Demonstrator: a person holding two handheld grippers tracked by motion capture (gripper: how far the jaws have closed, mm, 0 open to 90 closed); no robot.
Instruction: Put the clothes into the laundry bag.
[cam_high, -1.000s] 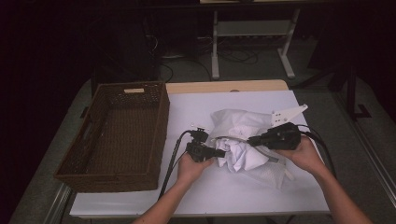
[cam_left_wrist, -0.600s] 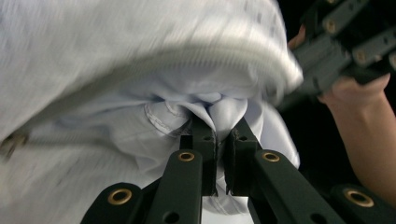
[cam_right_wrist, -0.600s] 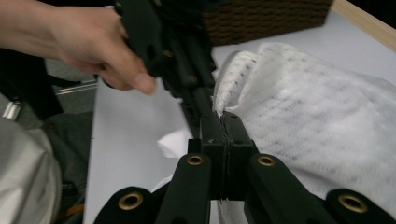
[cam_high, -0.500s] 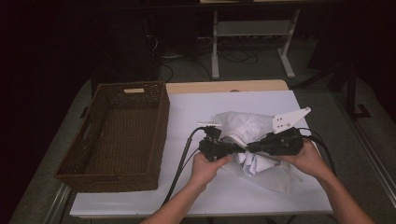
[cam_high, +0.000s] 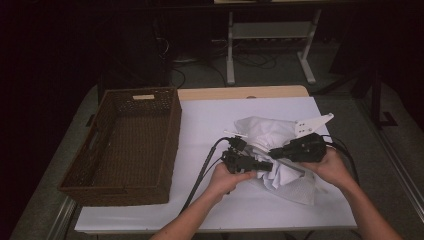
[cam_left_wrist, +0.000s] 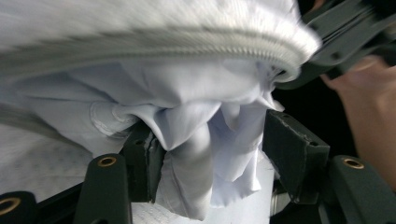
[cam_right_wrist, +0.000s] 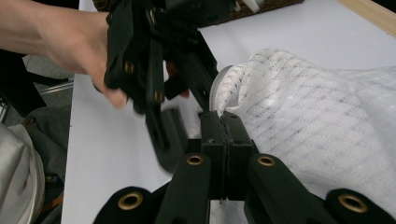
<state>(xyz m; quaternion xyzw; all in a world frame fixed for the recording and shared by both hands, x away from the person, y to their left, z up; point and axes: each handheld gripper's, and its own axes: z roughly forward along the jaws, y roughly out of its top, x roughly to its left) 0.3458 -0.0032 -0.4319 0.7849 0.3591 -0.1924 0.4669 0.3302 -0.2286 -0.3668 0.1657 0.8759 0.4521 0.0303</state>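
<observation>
We note the right gripper (cam_right_wrist: 225, 122), low centre of its own view, pinched tight on the zippered rim of the white mesh bag (cam_right_wrist: 327, 121), which lies right of centre on the table (cam_high: 200, 120). The left gripper (cam_left_wrist: 210, 149) has just been opening; its jaws stand apart around white cloth (cam_left_wrist: 187, 121), apparently not pressing it. That cloth hangs straight ahead between the jaws, under the bag's rim.

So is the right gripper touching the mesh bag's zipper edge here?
Touching. In the right gripper view, the right gripper has its jaws shut on the zippered rim of the white mesh bag, which runs straight into the pinch with no gap.
</observation>
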